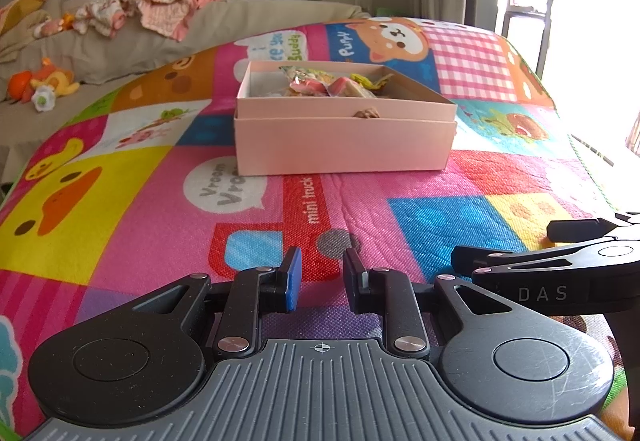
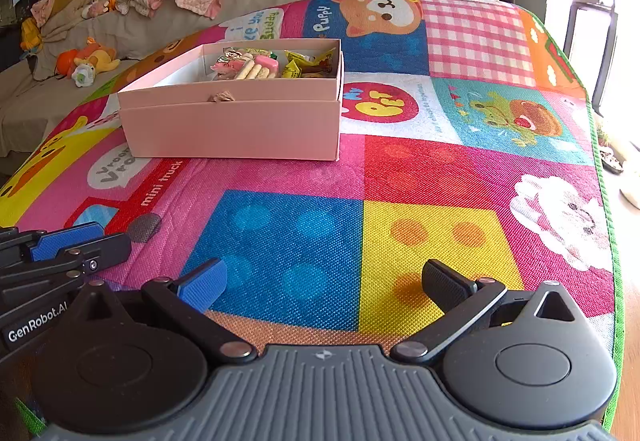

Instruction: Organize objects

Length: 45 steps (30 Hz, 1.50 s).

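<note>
my left gripper (image 1: 320,277) hovers low over the play mat (image 1: 140,201), its jaws a narrow gap apart with nothing between them. my right gripper (image 2: 324,283) hangs just to the right of it, jaws spread wide and empty, over the blue and yellow squares. the pink box (image 2: 232,129) sits on the mat farther off, ahead and a little left, its top open. inside lie wrapped snacks (image 2: 276,65), piled toward the far right end. a small brown knot (image 2: 222,97) sticks out at the near wall's rim. beyond the mat, a sofa (image 1: 120,49) holds crumpled clothes (image 1: 152,9).
</note>
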Available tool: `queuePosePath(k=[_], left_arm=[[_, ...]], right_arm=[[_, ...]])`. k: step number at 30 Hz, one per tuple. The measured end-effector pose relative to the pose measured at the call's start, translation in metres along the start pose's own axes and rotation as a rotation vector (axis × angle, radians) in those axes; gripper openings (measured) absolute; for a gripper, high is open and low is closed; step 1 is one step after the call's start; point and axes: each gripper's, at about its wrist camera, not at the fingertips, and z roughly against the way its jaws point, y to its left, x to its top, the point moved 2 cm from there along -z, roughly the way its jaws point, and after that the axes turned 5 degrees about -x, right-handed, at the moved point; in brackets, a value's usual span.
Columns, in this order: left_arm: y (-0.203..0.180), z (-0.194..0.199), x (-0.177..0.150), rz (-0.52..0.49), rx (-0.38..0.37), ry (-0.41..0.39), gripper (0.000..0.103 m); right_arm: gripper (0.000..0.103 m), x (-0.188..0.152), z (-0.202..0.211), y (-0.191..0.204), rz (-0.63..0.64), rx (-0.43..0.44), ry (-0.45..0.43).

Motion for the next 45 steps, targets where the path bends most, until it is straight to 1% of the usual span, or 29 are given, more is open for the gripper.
queuePosePath(k=[5,9,26,45], left_arm=[[0.0008,-0.0001,0.0005,0.010,0.001,0.000,0.025],[-0.0013,-0.0002,0.0001,-0.001,0.011,0.001,0.025],[0.0043,0.0006,0.0004,0.031,-0.016,-0.007,0.026],[-0.0020,0.0009,-0.0014,-0.019,0.010,0.001,0.027]], right_arm=[[0.103,0.0002,-0.0001,-0.0004,-0.001,0.001,0.000],[0.103,0.0002,0.0000,-0.0003,0.000,0.000,0.000],[0.103,-0.0001,-0.0006,0.0001,-0.003,0.003,-0.001],[0.103,-0.0004,-0.0005,0.0012,-0.003,0.002,-0.001]])
